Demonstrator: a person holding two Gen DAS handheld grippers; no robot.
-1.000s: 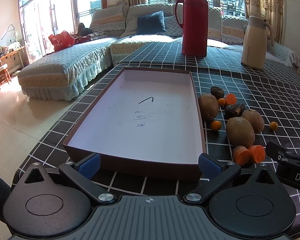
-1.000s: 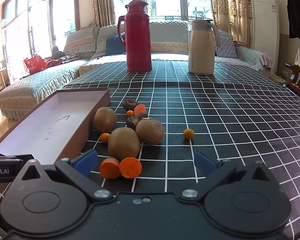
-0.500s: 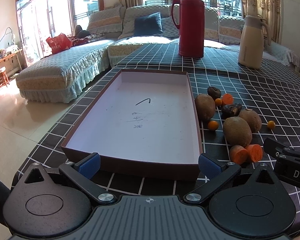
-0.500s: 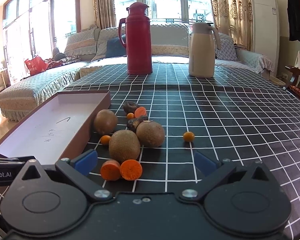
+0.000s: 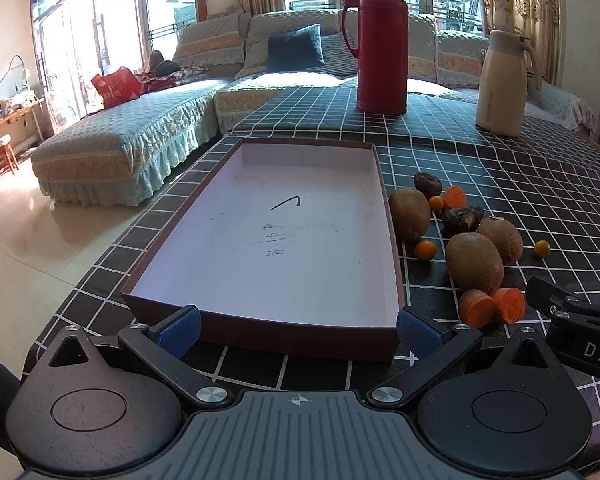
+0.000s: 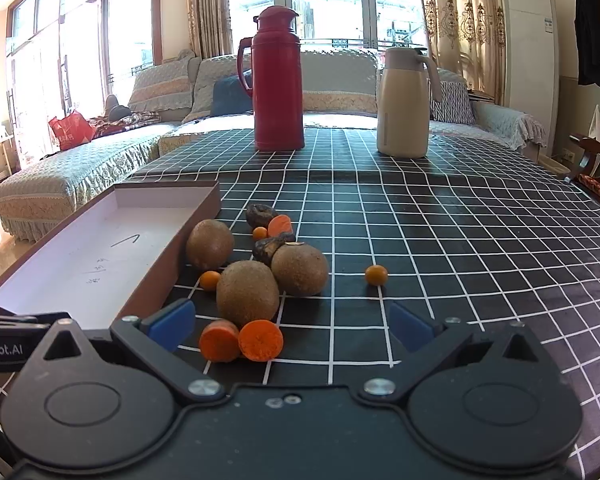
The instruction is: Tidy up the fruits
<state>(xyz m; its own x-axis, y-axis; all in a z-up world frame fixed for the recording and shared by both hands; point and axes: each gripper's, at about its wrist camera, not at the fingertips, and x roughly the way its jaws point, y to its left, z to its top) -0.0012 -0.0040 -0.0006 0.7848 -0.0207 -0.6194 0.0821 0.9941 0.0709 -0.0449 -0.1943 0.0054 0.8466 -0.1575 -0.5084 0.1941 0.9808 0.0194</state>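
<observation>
A shallow brown box (image 5: 260,336) with a white inside lies empty on the checked tablecloth; its right wall shows in the right wrist view (image 6: 172,256). Right of it sits a cluster of three kiwis (image 6: 247,298), two carrot pieces (image 6: 240,340), small oranges (image 6: 376,275) and dark shrivelled fruits (image 6: 261,215). The same cluster appears in the left wrist view: kiwis (image 5: 474,262), carrot pieces (image 5: 492,307). My left gripper (image 5: 298,330) is open in front of the box's near wall. My right gripper (image 6: 292,326) is open, with the carrot pieces just ahead between its fingers.
A red thermos (image 6: 278,80) and a cream jug (image 6: 404,104) stand at the table's far side. A sofa (image 5: 132,148) lies beyond the left edge. The right half of the tablecloth (image 6: 480,240) carries only one small orange.
Both grippers have drawn back slightly and risen a little, so the box and the fruit sit a bit farther off. Nothing on the table has moved.
</observation>
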